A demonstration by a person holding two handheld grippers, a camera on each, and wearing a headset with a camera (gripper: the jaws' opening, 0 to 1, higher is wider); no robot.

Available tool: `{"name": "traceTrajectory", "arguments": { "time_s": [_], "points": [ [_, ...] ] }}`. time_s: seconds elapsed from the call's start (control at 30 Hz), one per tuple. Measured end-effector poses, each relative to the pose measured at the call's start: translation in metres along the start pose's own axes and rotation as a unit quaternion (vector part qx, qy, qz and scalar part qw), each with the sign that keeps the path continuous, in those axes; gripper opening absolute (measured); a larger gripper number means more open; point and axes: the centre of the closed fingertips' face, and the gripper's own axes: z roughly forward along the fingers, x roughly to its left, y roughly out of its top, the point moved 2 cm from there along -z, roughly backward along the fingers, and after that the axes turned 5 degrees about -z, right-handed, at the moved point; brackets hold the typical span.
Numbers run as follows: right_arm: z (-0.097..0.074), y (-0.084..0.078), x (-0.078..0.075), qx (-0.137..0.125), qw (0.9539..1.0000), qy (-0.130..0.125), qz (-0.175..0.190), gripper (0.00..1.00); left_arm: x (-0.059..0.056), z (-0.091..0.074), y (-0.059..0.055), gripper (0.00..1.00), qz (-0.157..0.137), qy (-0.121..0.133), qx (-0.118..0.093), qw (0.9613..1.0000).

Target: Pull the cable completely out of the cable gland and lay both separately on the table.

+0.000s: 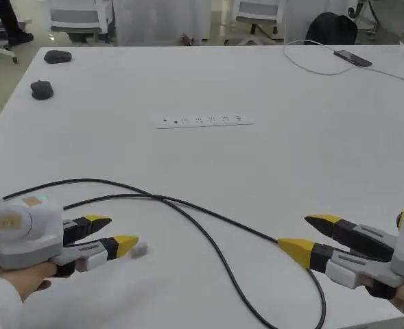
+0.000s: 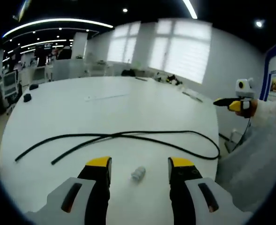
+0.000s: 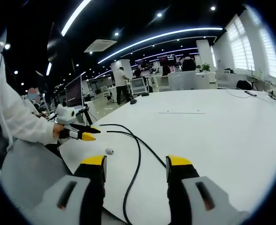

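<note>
both claws spread, empty: left claw [image 1: 123, 231], right claw [image 1: 294, 232]. gland [image 1: 139, 249] lies on the surface [image 1: 270, 157] just off the left tip, clear of the cable [image 1: 85, 180]. risk: our right tip sits at the cable, so we could snag it and drag it onto the gland.

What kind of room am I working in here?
Most likely an open-plan office: a big white table with a built-in power strip, chairs beyond it, and desks with monitors under strip lights.

The gland [image 1: 138, 250] lies on the table [image 1: 291, 157] — cable [image 1: 162, 199] just behind.
</note>
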Motion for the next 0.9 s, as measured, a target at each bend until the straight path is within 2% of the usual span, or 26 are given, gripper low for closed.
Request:
{"name": "traceTrajectory", "arguments": {
  "time_s": [0.03,0.1,0.13,0.17,0.2,0.23,0.33,0.4,0.47,0.57,0.63,0.67,0.77,0.9],
  "points": [
    [-0.001,-0.001,0.001,0.011,0.9999,0.004,-0.002,0.57,0.001,-0.017,0.008,0.55,0.003,0.009,-0.006,0.9999],
    [-0.004,-0.003,0.003,0.023,0.9997,0.008,-0.002,0.58,0.001,-0.038,0.015,0.65,-0.007,0.016,-0.010,0.9998],
    [-0.006,-0.005,0.003,0.031,0.9995,0.008,-0.003,0.59,0.001,-0.055,0.019,0.73,-0.009,0.023,-0.009,0.9996],
    [-0.009,-0.007,0.003,0.040,0.9992,0.005,-0.001,0.60,-0.001,-0.072,0.021,0.76,-0.011,0.029,-0.008,0.9995],
    [-0.011,-0.007,0.004,0.044,0.9990,0.003,0.000,0.61,-0.002,-0.082,0.022,0.77,-0.012,0.032,-0.005,0.9994],
    [-0.014,-0.009,0.004,0.049,0.9988,0.001,0.004,0.62,-0.001,-0.099,0.019,0.78,-0.018,0.048,0.006,0.9987],
    [-0.022,-0.013,0.005,0.064,0.9979,-0.009,0.008,0.64,-0.004,-0.129,0.019,0.80,-0.033,0.069,-0.009,0.9970],
    [-0.027,-0.017,0.004,0.067,0.9975,-0.018,0.011,0.64,-0.010,-0.145,0.016,0.82,-0.049,0.070,-0.022,0.9961],
    [-0.032,-0.020,0.004,0.067,0.9971,-0.026,0.025,0.64,-0.018,-0.155,0.007,0.83,-0.065,0.066,-0.012,0.9957],
    [-0.036,-0.024,0.006,0.067,0.9967,-0.028,0.036,0.64,-0.027,-0.162,-0.007,0.81,-0.062,0.073,0.004,0.9954],
    [-0.036,-0.029,0.008,0.070,0.9963,-0.029,0.040,0.64,-0.037,-0.161,-0.013,0.79,-0.051,0.060,0.012,0.9968],
    [-0.036,-0.032,0.009,0.077,0.9958,-0.026,0.041,0.64,-0.039,-0.159,-0.015,0.80,-0.048,0.061,0.010,0.9969],
    [-0.032,-0.034,0.013,0.085,0.9957,-0.017,0.033,0.64,-0.041,-0.154,-0.023,0.80,-0.052,0.070,0.019,0.9960],
    [-0.022,-0.033,0.018,0.090,0.9956,-0.004,0.025,0.64,-0.038,-0.157,-0.022,0.80,-0.040,0.086,0.025,0.9952]
  ]
}}
